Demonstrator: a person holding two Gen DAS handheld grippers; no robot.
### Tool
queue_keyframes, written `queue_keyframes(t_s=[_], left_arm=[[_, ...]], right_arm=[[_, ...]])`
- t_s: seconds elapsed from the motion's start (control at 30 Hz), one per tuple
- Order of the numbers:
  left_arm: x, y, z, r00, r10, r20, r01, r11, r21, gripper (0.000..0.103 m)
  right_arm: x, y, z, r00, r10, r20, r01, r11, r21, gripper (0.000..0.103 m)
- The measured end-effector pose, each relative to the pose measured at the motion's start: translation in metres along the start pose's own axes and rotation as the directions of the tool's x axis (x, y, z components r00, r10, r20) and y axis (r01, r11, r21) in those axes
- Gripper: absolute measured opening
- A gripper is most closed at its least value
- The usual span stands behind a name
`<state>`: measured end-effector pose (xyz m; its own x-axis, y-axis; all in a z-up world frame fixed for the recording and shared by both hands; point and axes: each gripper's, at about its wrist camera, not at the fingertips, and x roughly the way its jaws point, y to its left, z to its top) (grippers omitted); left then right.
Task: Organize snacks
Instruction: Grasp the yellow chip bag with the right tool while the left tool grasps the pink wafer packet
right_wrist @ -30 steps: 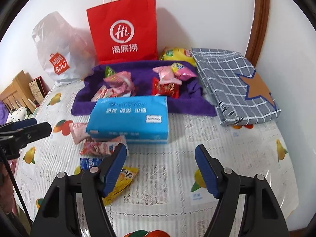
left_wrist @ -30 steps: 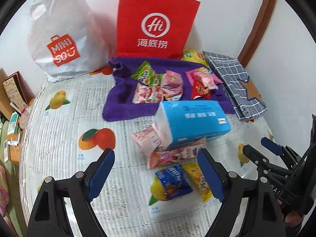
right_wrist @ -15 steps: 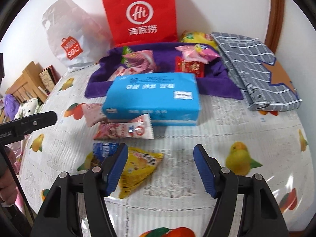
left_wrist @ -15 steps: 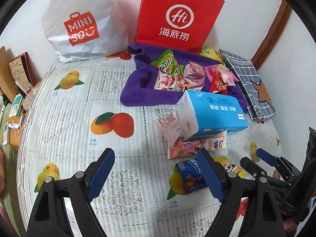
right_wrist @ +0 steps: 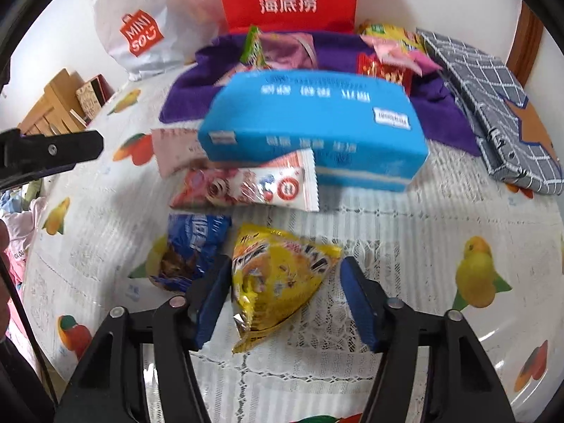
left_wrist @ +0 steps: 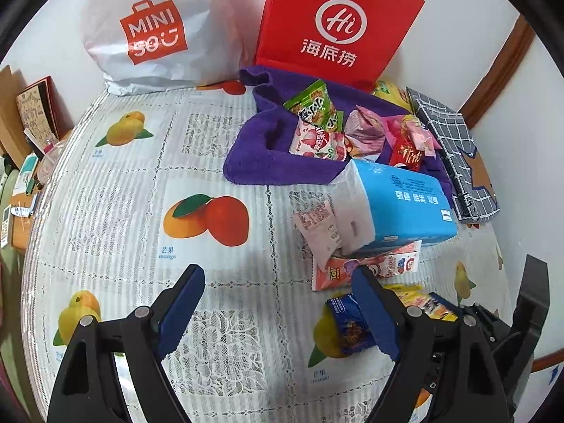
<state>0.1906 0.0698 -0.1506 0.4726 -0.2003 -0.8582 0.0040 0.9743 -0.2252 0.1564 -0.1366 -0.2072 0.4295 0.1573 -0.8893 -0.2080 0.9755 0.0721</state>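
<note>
Blue-padded right gripper point(right_wrist: 286, 299) low over the table point(right_wrist: 405, 246), jaws wide open on both sides of the crinkled yellow snack bag point(right_wrist: 278, 278), not gripping. Left gripper point(left_wrist: 278, 312) also wide open, empty, above bare lace-patterned plastic cover with printed fruit. Shiny blue snack packet point(right_wrist: 194, 250) just beside the yellow one; flat pink wafer packet point(right_wrist: 246, 187) partly under the soft blue tissue pack point(right_wrist: 317, 130). More snacks on purple towel point(left_wrist: 261, 162) before red paper bag point(left_wrist: 335, 24), white wall behind.

Yellow snack packet point(right_wrist: 278, 275), blue tissue pack point(right_wrist: 317, 130), purple towel point(left_wrist: 268, 162), red bag point(left_wrist: 335, 24), grey checked cloth point(right_wrist: 493, 105)
</note>
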Motion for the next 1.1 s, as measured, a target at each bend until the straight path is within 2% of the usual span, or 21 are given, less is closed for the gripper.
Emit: queue_keyframes(t_s=[0.2,0.37,0.6,0.8,0.87,0.9,0.97,1.03,1.1], left_arm=[[0.016,-0.002,0.006,1.0,-0.009,-0.018,0.009,1.0,0.0,0.084],[0.037,-0.006,0.013,0.999,-0.006,-0.047,0.006,1.0,-0.002,0.084],[0.067,-0.013,0.028,0.997,-0.017,-0.079,0.016,1.0,-0.011,0.084],[0.088,-0.018,0.033,0.995,-0.024,-0.093,0.023,1.0,-0.014,0.075],[0.089,-0.021,0.035,0.997,-0.024,-0.077,0.024,1.0,-0.004,0.061],[0.089,-0.022,0.035,0.997,-0.03,-0.074,0.03,1.0,-0.004,0.058],[0.09,-0.024,0.036,0.995,-0.061,-0.079,0.061,0.998,-0.009,0.036],[0.09,-0.025,0.037,0.991,-0.103,-0.086,0.102,0.995,-0.022,0.031],[0.086,-0.025,0.034,0.991,-0.104,-0.083,0.103,0.995,-0.018,0.028]], right_arm=[[-0.002,-0.013,-0.002,0.999,-0.018,0.042,0.019,1.0,-0.018,0.043],[-0.006,-0.037,-0.001,0.998,-0.035,0.054,0.035,0.999,0.001,0.043],[-0.003,-0.081,-0.001,0.993,-0.108,0.05,0.106,0.993,0.047,0.043],[-0.004,-0.105,-0.006,0.991,-0.111,0.08,0.107,0.993,0.055,0.043],[-0.003,-0.107,-0.006,0.99,-0.114,0.086,0.11,0.993,0.052,0.044],[-0.002,-0.106,-0.005,0.989,-0.119,0.086,0.116,0.992,0.046,0.045],[0.0,-0.104,-0.003,0.987,-0.131,0.087,0.128,0.991,0.036,0.045],[0.001,-0.103,-0.001,0.987,-0.134,0.088,0.131,0.991,0.035,0.044],[0.001,-0.102,0.0,0.988,-0.132,0.087,0.128,0.991,0.04,0.044]])
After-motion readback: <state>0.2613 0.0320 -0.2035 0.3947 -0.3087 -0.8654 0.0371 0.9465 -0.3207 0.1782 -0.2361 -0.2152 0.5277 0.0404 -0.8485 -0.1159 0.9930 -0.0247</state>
